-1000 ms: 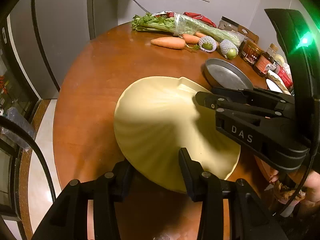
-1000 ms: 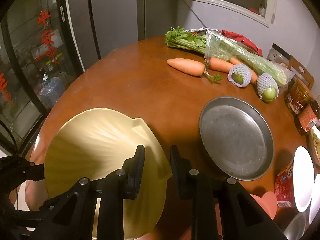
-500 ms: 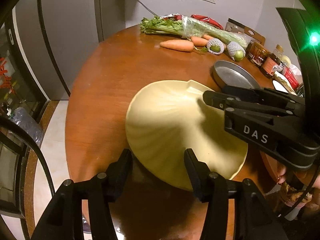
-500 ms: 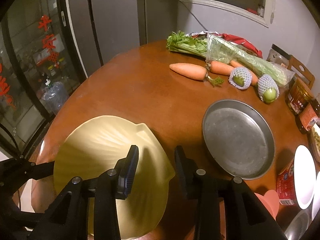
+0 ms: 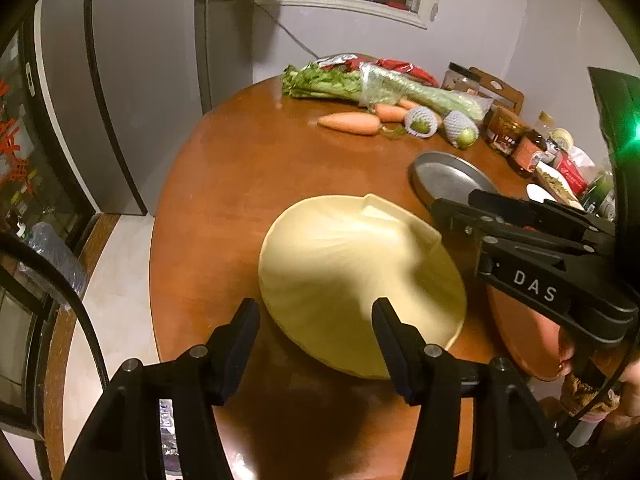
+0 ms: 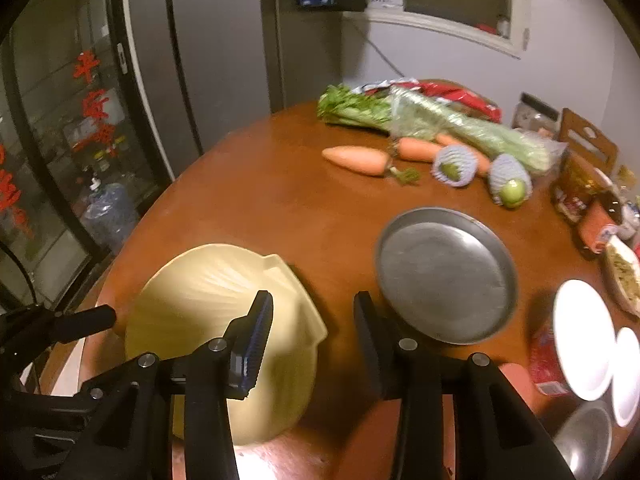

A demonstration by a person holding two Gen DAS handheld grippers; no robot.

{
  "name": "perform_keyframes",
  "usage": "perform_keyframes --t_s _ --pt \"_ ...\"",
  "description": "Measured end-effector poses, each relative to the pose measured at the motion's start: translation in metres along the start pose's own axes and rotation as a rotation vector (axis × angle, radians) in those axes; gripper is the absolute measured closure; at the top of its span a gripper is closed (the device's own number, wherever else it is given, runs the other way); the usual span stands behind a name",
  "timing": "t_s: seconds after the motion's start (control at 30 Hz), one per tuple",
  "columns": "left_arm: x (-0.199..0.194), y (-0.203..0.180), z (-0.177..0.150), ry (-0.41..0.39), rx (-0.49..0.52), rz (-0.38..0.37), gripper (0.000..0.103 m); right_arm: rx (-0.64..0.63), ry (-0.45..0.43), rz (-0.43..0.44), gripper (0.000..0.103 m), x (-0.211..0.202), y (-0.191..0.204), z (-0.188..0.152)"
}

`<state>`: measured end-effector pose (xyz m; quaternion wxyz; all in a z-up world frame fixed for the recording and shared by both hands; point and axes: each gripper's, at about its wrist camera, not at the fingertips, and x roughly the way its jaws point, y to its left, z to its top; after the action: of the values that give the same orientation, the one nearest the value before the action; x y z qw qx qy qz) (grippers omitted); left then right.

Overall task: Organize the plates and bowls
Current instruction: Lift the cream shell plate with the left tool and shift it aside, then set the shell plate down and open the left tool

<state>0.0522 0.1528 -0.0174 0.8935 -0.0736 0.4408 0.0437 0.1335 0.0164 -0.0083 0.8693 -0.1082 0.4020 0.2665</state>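
Round wooden table in a dim kitchen corner, fridge and glass-door cabinet behind it, vegetables along the far edge. Your yellow shell-shaped plate lies flat on the table near the near-left edge, free of both tools. The left hand-held gripper is released: its jaws have just been opening, and the plate's near rim shows in the gap but no pad presses it. The right hand-held gripper is also let go, jaws just opened, nothing pinched; the plate's right rim sits under its left finger. The metal pan rests to the right of the plate, apart from it, mid-table. White plates sit at the right edge by jars and packets. Judging by looks, the shell plate is glazed ceramic: stiff, fairly heavy, slick, chips if dropped. Take it at the rim, two opposite sides, one tool each, pads well over the lip; the ridged fan side likely gives better bite than the smooth hinge tab. The pan looks light, rigid and thin-walled; one pinch on its raised rim should do. Watch for sliding on the polished wood.
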Motion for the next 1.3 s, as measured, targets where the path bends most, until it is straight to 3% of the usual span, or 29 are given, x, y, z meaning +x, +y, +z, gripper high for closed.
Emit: perform_keyframes --t_s 0.43,0.73,1.17,1.3 --pt "-0.03 -0.025 -0.008 -0.049 0.043 -0.038 0.044 0.029 -0.086 -0.027 0.056 -0.062 -0.016 -0.017" --pt "-0.042 -0.059 -0.018 -0.059 0.105 -0.085 0.044 0.096 -0.11 -0.056 0.055 -0.096 -0.048 -0.04" --pt "-0.025 -0.115 -0.029 0.001 0.182 -0.175 0.044 0.194 -0.112 -0.054 0.055 -0.15 -0.077 -0.121" --pt "-0.014 -0.125 -0.034 0.032 0.193 -0.172 0.044 0.228 -0.088 -0.053 0.055 -0.154 -0.082 -0.143"
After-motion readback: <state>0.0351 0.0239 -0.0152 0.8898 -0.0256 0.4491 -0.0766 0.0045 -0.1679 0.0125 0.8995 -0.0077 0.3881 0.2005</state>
